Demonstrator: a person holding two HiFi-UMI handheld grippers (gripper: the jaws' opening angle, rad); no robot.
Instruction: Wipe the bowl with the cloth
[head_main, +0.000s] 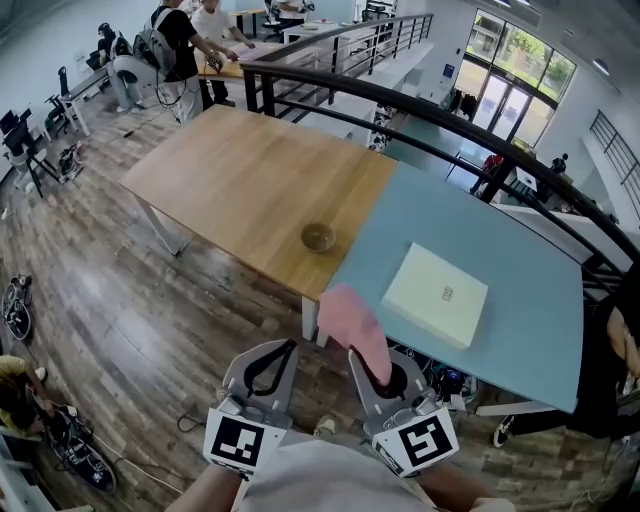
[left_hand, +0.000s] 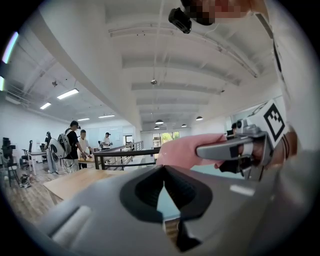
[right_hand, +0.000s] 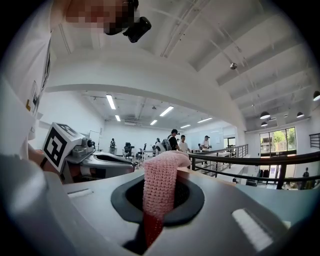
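Clamping a pink knitted cloth (right_hand: 161, 182) between its jaws, the right claw (right_hand: 154, 220) is held up close to the person's body; the cloth rises out of the grip and flops forward at its free end. Left claw (left_hand: 164, 172): jaws together at the tips with nothing between them, held just beside the right claw at a similar height. Both claws hang above the wood-plank floor (head_main: 120, 320), short of the desk edge. Beyond them a wooden desk (head_main: 230, 180) adjoins a blue desk (head_main: 520, 300). The bowl (head_main: 318, 237), small and round, sits upright on the wooden desk near the seam, apart from the cloth and both claws. A flat white box (head_main: 436, 293) lies on the blue desk.
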